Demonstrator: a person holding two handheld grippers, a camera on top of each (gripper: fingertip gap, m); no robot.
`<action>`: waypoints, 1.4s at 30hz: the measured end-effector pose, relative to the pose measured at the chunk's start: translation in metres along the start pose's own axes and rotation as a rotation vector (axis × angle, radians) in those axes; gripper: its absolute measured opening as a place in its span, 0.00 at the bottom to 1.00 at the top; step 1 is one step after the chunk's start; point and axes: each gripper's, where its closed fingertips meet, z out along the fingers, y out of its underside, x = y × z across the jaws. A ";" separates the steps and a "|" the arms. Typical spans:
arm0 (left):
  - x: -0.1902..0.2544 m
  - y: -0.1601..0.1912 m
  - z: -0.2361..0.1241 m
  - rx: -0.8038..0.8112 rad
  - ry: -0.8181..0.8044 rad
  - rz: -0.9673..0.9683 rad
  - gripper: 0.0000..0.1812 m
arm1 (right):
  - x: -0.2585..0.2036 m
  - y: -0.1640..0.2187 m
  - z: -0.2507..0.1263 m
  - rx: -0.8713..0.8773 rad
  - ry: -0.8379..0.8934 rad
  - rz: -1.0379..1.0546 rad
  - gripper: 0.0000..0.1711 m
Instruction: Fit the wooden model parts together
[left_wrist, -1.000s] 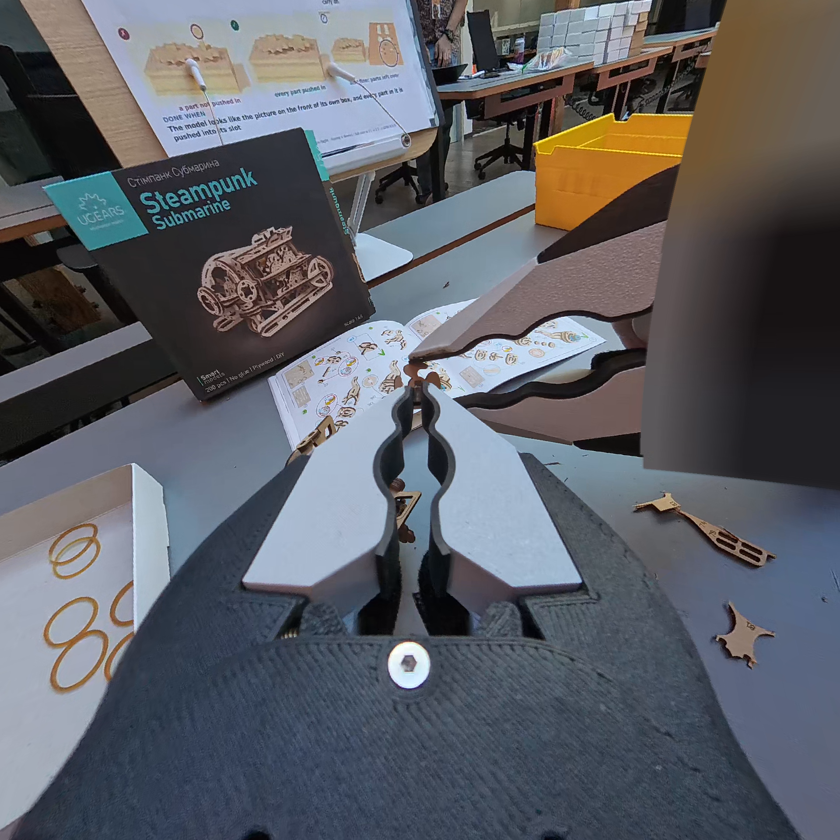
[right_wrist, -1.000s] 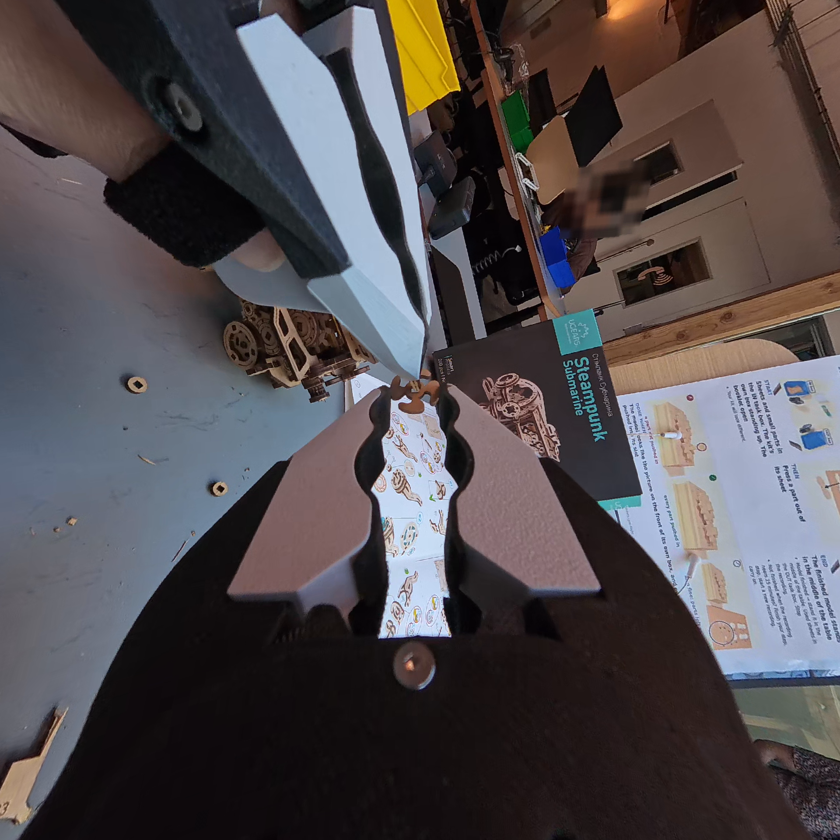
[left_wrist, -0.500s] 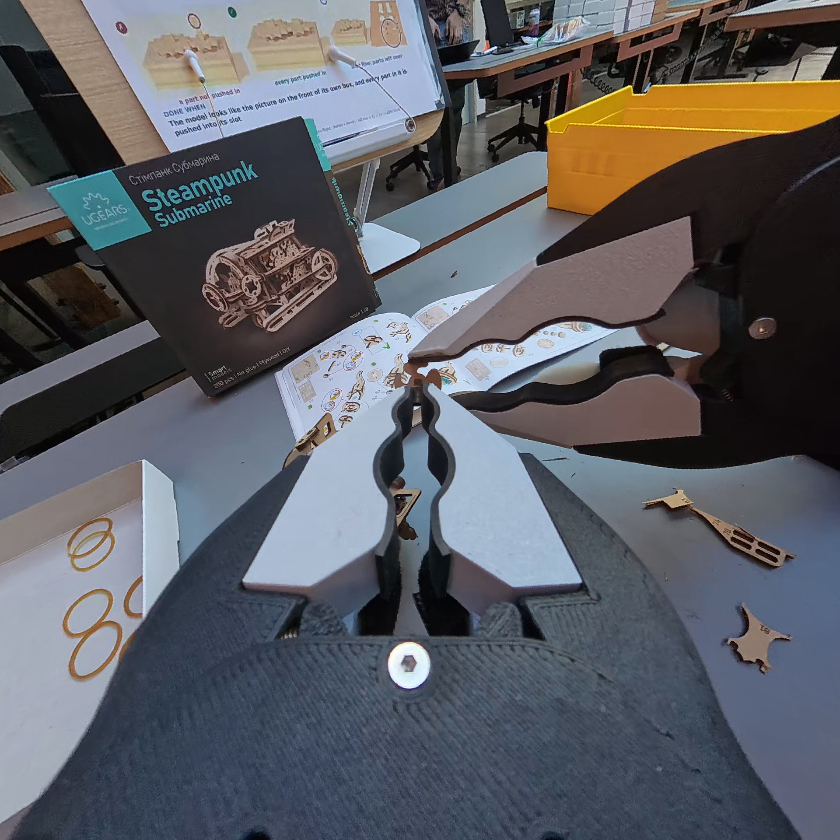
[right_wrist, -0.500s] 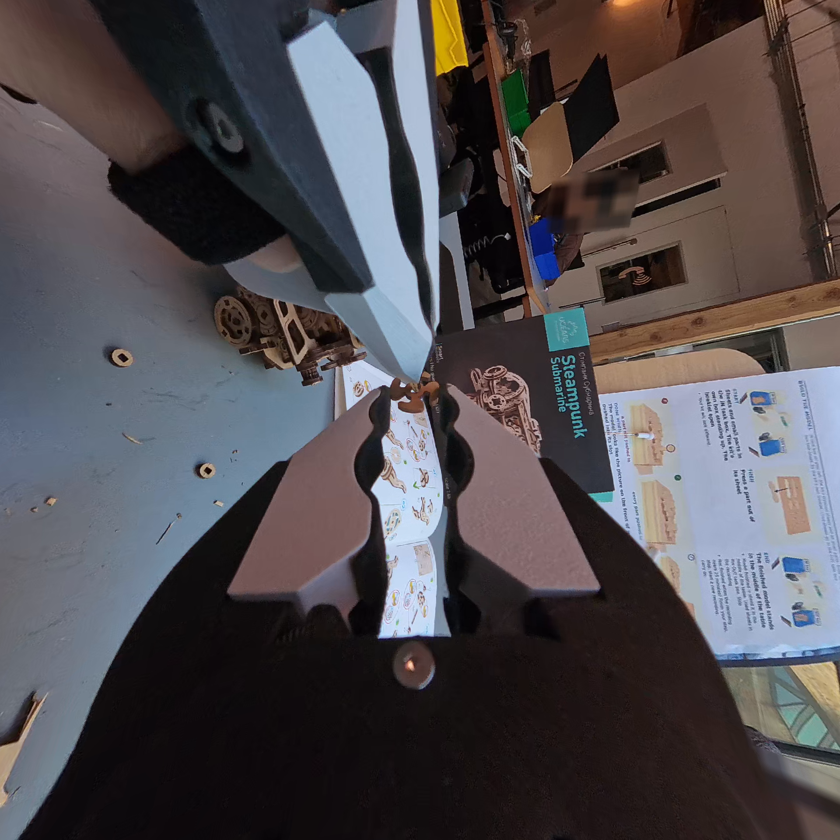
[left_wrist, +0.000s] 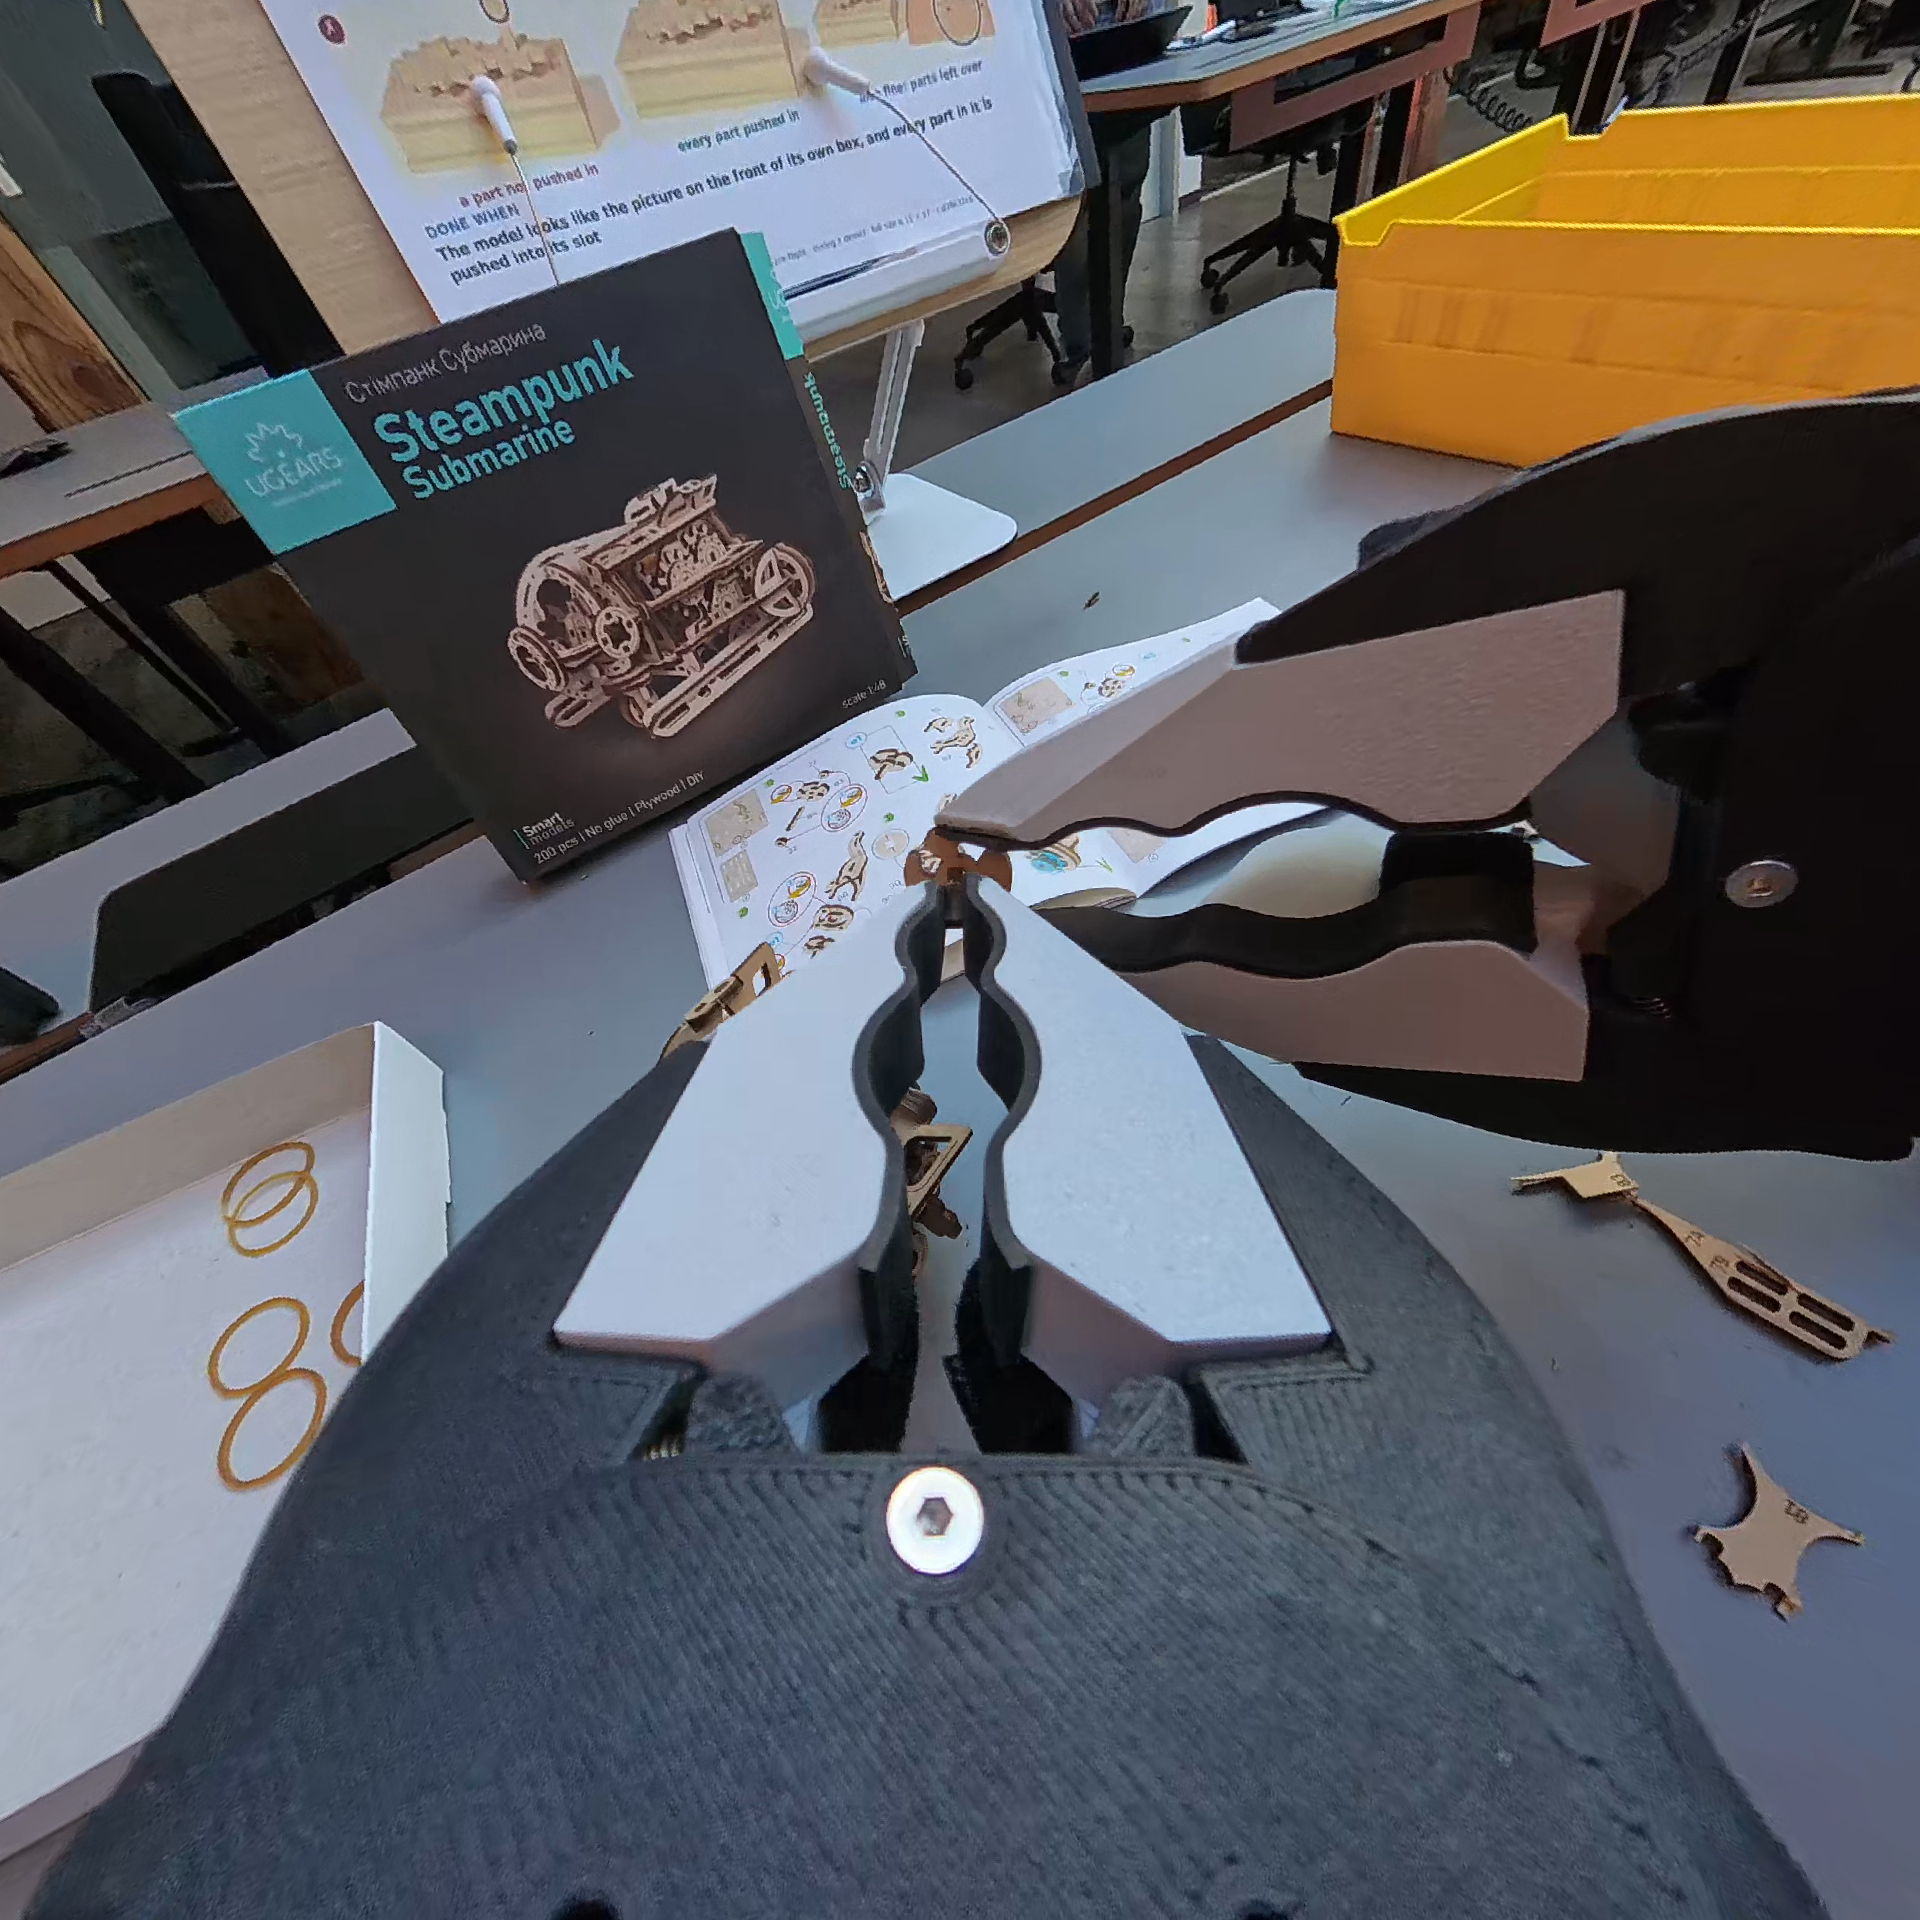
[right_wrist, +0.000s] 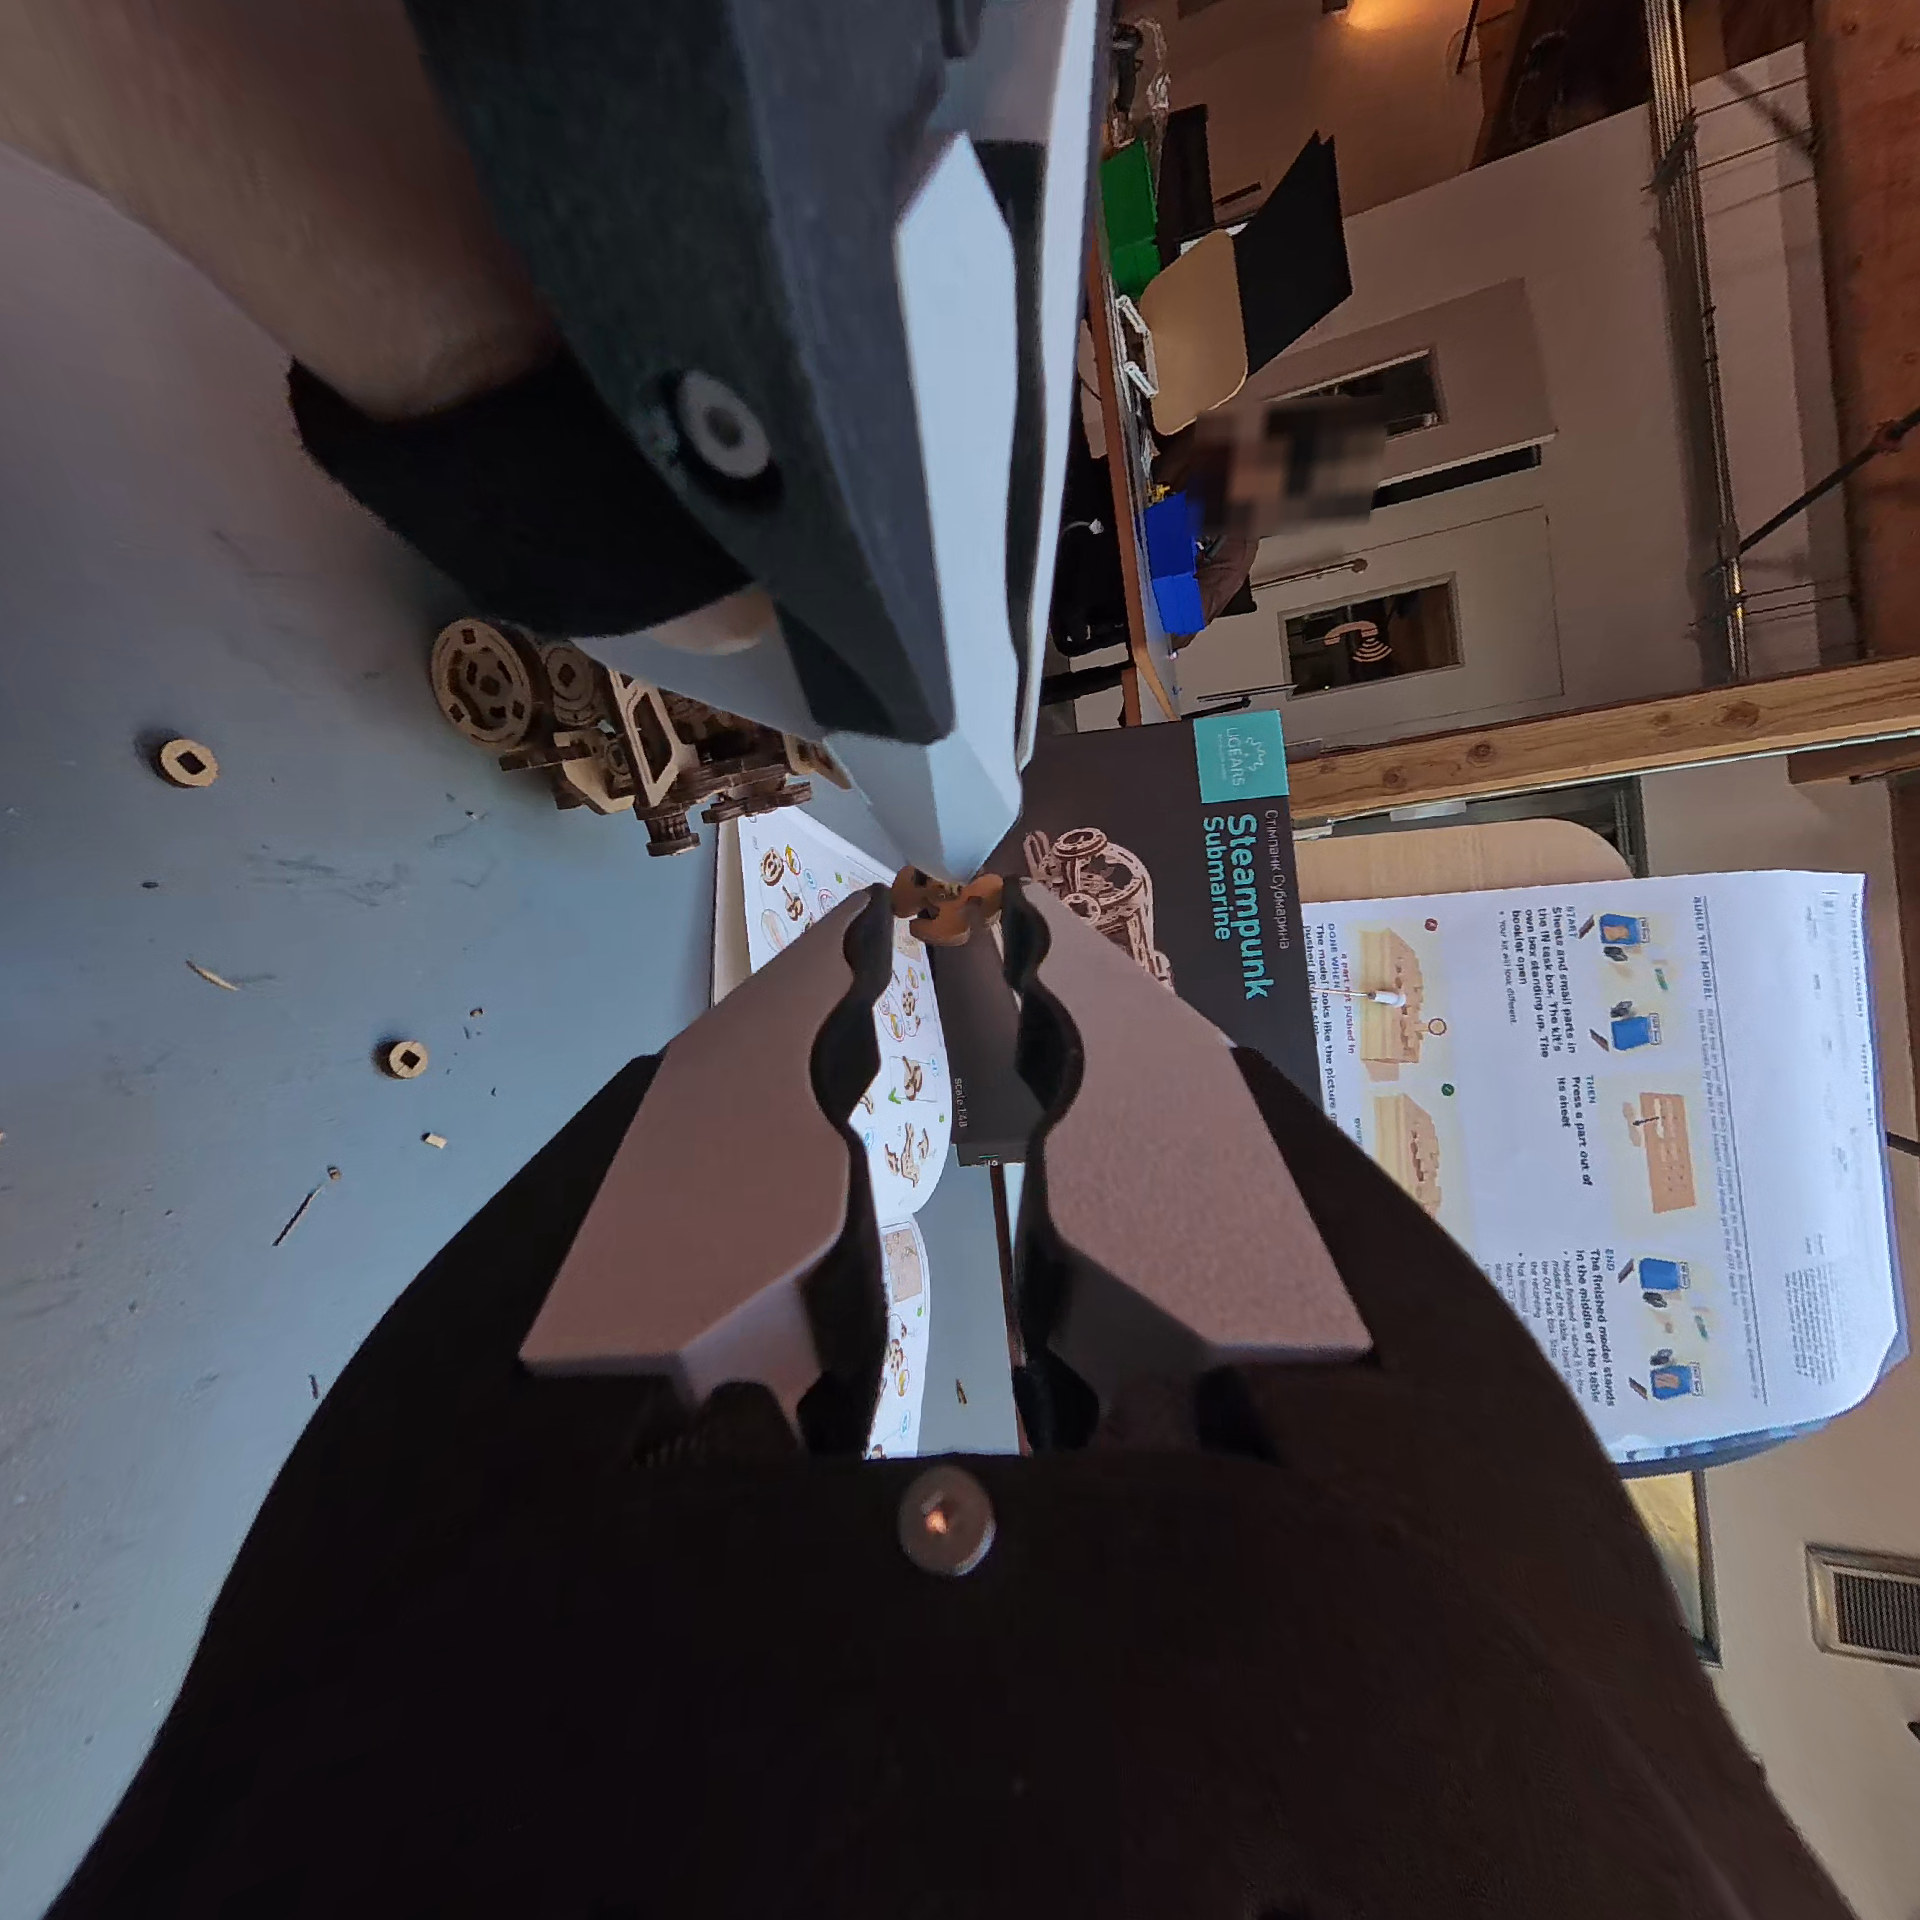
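A tiny lobed wooden part (left_wrist: 951, 862) is held in the air above the open instruction booklet (left_wrist: 883, 790), caught between two pairs of tongs whose tips meet at it. The left tongs (left_wrist: 954, 896) are nearly together, clamped on the part's lower end. The right tongs (right_wrist: 948, 914), turned on their side and coming in from the right, pinch the same cluster across its width. Whether this is one piece or two being joined is too small to tell.

A further wooden piece (left_wrist: 925, 1164) shows through the gap deeper between the left tongs; whether it is gripped there or lies on the bench below is unclear.

Likely risks: squeezing or twisting from two directions could snap the thin plywood, or the part could spring free and drop among the scraps (left_wrist: 1704, 1257) on the grey bench (left_wrist: 1662, 1714).

Beyond stand the dark kit box (left_wrist: 561, 561), a half-built model (right_wrist: 623, 727), a white tray of rubber bands (left_wrist: 260, 1340) and a yellow bin (left_wrist: 1621, 270).
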 end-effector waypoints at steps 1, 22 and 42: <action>0.000 0.000 0.000 -0.001 -0.002 -0.005 0.00 | 0.000 0.000 0.000 0.000 0.006 -0.003 0.12; -0.002 -0.001 -0.005 0.005 0.024 -0.041 0.00 | 0.000 -0.007 -0.005 0.174 -0.041 0.177 0.11; 0.010 -0.006 -0.019 0.045 0.328 -0.261 0.01 | 0.003 -0.014 -0.024 0.495 -0.233 0.434 0.11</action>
